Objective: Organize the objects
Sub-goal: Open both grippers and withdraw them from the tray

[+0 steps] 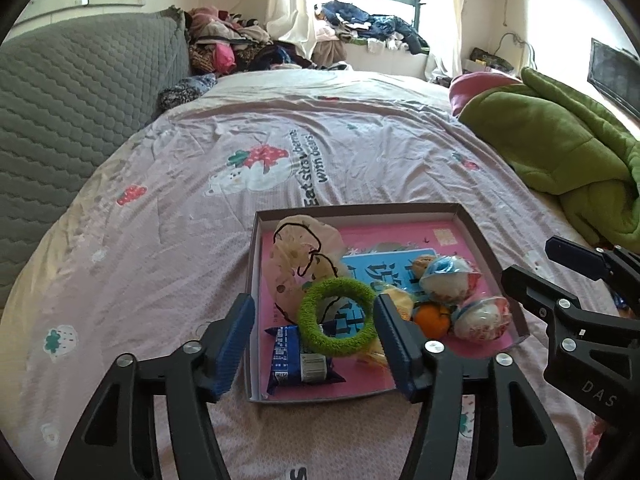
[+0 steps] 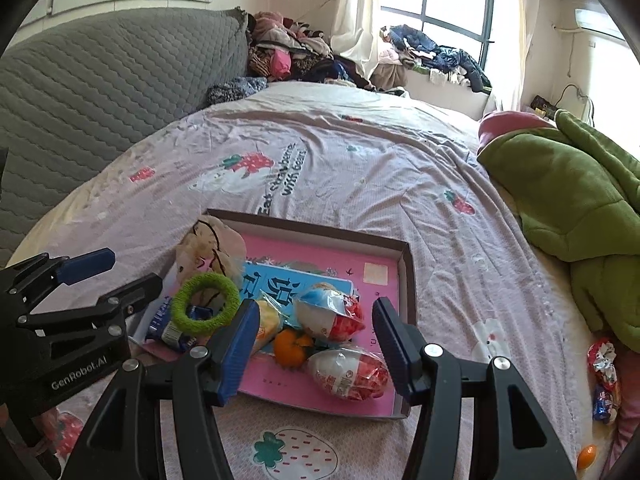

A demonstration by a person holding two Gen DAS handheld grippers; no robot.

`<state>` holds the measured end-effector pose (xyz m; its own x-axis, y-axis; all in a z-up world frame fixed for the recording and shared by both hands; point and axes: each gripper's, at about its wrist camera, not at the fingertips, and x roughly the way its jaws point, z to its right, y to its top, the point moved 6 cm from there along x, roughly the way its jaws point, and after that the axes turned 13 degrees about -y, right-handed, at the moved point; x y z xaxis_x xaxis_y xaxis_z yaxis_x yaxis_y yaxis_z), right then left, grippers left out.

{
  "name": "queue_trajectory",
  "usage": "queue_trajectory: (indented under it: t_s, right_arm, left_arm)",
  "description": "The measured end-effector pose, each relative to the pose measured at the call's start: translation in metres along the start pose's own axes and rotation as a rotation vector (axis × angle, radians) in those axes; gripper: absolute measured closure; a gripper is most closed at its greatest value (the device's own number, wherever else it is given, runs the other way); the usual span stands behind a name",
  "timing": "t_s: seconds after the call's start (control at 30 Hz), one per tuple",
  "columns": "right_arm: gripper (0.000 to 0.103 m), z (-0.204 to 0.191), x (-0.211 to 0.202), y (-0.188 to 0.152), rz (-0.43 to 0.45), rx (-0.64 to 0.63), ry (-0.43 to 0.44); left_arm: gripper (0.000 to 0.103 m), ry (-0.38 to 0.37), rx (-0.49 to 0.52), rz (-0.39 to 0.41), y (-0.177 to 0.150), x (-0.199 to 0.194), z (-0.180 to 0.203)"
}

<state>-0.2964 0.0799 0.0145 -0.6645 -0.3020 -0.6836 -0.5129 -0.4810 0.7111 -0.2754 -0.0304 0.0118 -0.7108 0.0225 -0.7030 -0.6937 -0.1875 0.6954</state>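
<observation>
A shallow cardboard box with a pink bottom lies on the bed. In it are a green fuzzy ring, a blue snack packet, a beige pouch, an orange and two wrapped eggs. My left gripper is open and empty over the box's near left part. My right gripper is open and empty over the eggs and orange. Each gripper also shows in the other's view, the left and the right.
A green blanket lies at the right of the bed. A grey quilted headboard stands at left. Wrapped candies and a small orange thing lie on the bed at right. Clothes are piled by the window.
</observation>
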Motion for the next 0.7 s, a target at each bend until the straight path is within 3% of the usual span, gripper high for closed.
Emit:
queue_trajectory:
  t_s: [0.7]
  right_arm:
    - [0.039,0.014,-0.073,0.000,0.105,0.100,0.021]
  left_arm:
    - [0.033,0.008,0.003,0.073,-0.012,-0.071,0.019]
